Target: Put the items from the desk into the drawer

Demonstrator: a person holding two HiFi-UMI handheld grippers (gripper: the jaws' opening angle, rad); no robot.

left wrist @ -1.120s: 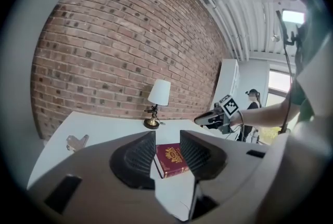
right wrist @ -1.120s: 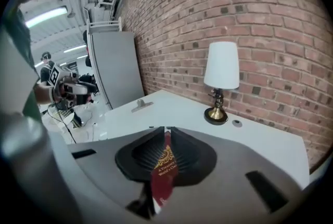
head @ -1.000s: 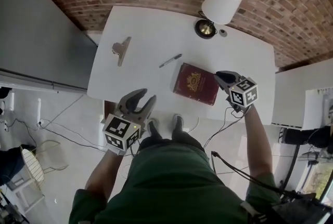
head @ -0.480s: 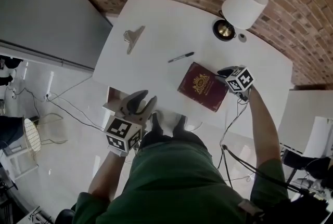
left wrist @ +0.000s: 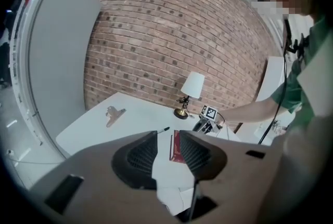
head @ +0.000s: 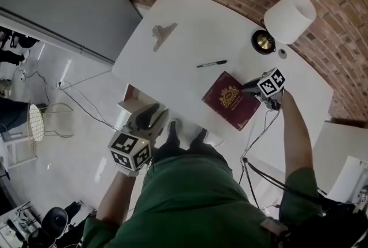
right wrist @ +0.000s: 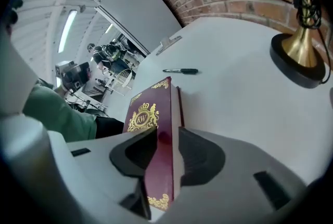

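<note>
Showing gold "RW", book (right wrist: 147, 109) lies between right tongs (right wrist: 167, 139), just opening.

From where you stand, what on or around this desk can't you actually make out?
- Inside of the drawer: head view, the desk top and the left gripper cover all but a corner.
- The small dark thing beside the lamp: head view, too small to name.
- Most of the book: left gripper view, behind that gripper's own jaws.
- Print on the pen: every view, too small.
</note>
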